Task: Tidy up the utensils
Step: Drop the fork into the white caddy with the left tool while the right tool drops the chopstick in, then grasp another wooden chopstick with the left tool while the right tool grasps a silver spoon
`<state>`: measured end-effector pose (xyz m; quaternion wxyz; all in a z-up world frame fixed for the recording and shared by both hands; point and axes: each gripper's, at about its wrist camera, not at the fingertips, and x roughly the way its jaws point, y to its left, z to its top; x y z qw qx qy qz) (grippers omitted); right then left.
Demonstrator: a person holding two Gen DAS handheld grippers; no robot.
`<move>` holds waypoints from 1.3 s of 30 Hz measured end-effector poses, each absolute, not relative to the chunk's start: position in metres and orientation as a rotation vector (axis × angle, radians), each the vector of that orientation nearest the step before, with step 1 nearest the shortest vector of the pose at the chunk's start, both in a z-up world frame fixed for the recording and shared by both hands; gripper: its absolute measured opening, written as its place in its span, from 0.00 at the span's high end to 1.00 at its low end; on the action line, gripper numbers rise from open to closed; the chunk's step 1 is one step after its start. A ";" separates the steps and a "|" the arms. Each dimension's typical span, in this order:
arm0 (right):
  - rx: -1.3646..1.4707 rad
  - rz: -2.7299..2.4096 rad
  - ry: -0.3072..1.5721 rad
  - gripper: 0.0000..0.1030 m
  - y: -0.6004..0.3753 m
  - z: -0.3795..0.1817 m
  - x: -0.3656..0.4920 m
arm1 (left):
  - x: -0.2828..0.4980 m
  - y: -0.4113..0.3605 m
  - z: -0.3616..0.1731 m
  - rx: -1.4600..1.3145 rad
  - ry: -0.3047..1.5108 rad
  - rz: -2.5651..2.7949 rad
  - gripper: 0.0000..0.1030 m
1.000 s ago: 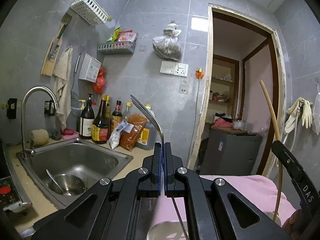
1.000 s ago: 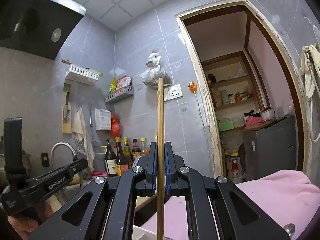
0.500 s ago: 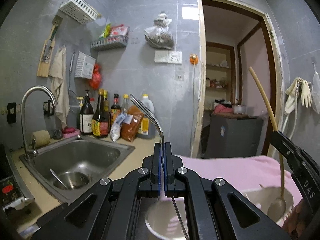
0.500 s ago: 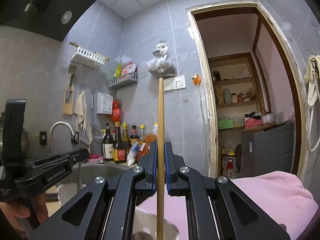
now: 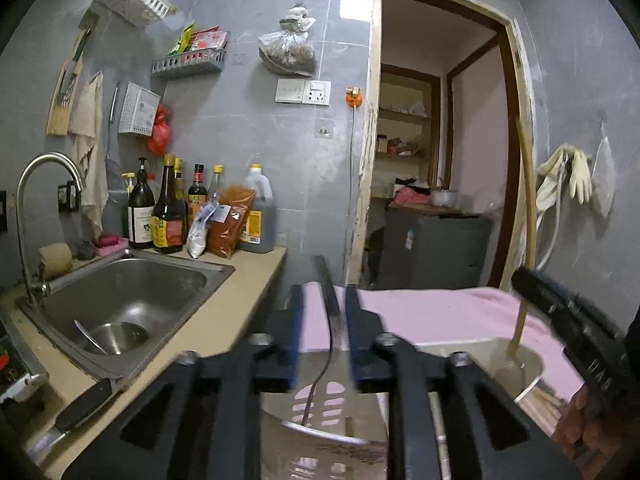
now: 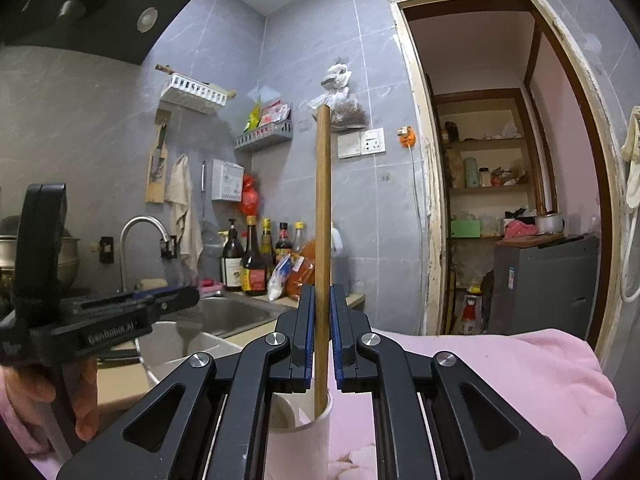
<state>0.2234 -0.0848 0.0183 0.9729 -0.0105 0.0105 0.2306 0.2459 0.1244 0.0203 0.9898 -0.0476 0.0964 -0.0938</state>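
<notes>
A metal fork (image 5: 330, 322), blurred, hangs loose between the fingers of my left gripper (image 5: 325, 300). Its jaws are opening, with gaps on both sides of the fork, and its lower end reaches into the white slotted utensil holder (image 5: 320, 402) just below. My right gripper (image 6: 322, 296) is shut on the upright handle of a long wooden spoon (image 6: 322, 208). The spoon's lower end stands in the holder's (image 6: 280, 416) near compartment. In the left wrist view the wooden spoon (image 5: 527, 216) and the right gripper (image 5: 528, 280) show at the right, the bowl end down in the holder.
A pink cloth (image 5: 440, 310) lies behind the holder. Left of it are a steel sink (image 5: 120, 300) with a tap (image 5: 44, 168), sauce bottles (image 5: 168, 216) along the wall, and a knife handle (image 5: 82, 400) at the counter's front edge. An open doorway (image 5: 436, 160) lies behind.
Left jaws have parted and the fork has slid down between them toward the holder. Both grippers have come lower, and the wooden spoon's end has sunk into the holder.
</notes>
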 end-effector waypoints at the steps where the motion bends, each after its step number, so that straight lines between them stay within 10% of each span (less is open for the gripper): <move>1: -0.020 0.466 0.025 0.94 -0.086 0.019 0.222 | 0.244 0.125 0.023 -0.103 0.186 -0.189 0.75; 9: 0.008 0.480 0.030 0.90 -0.096 0.032 0.214 | 0.230 0.116 0.044 -0.110 0.173 -0.202 0.72; 15: 0.031 0.459 -0.022 0.72 -0.116 0.055 0.199 | 0.217 0.101 0.061 -0.125 0.136 -0.229 0.53; 23: -0.019 0.359 -0.102 0.23 -0.163 0.081 0.172 | 0.192 0.062 0.086 -0.113 0.040 -0.240 0.11; 28: -0.052 0.265 -0.153 0.00 -0.198 0.091 0.152 | 0.179 0.031 0.093 -0.093 -0.004 -0.262 0.02; 39: -0.101 0.149 -0.118 0.00 -0.263 0.085 0.129 | 0.175 -0.044 0.061 -0.014 0.098 -0.413 0.02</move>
